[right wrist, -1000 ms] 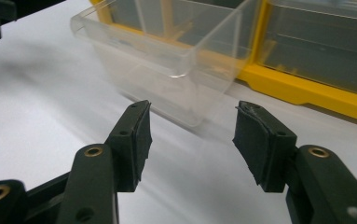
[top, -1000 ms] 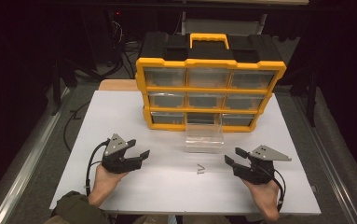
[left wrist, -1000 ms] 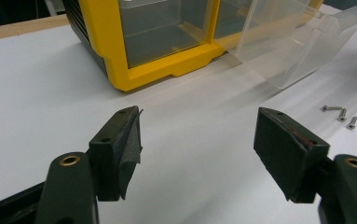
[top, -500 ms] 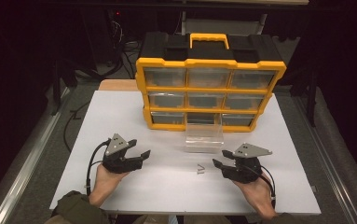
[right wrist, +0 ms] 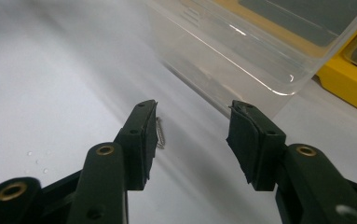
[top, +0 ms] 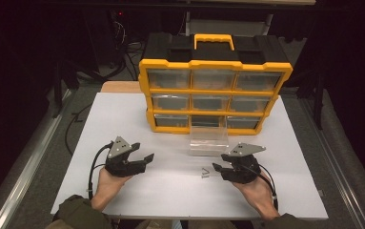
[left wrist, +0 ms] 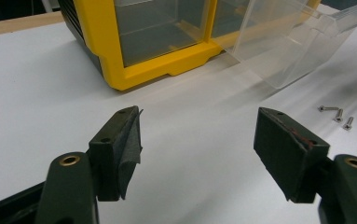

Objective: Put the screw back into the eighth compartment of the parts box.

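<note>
A yellow and black organizer [top: 214, 95] with clear drawers stands at the back of the white table [top: 123, 124]. One clear drawer [top: 208, 140] lies pulled out in front of it. Three small screws [top: 205, 172] lie on the table just left of my right gripper [top: 218, 169]. That gripper is open and its jaws have just been closing, with nothing pressed between them. In the right gripper view, a screw [right wrist: 160, 133] lies by the tip of the left jaw, and the drawer [right wrist: 241, 51] is close ahead. My left gripper [top: 144, 160] rests open and empty, and its view shows the screws [left wrist: 337, 114] to the right.
The organizer's yellow frame [left wrist: 134, 46] stands ahead of the left gripper. A person's hands hold both grippers near the table's front edge. Cables trail from each gripper. Dark floor and a metal rail [top: 27, 157] flank the table.
The right gripper has moved left toward the screws, and its jaws stand narrower than before. The left gripper has kept still.
</note>
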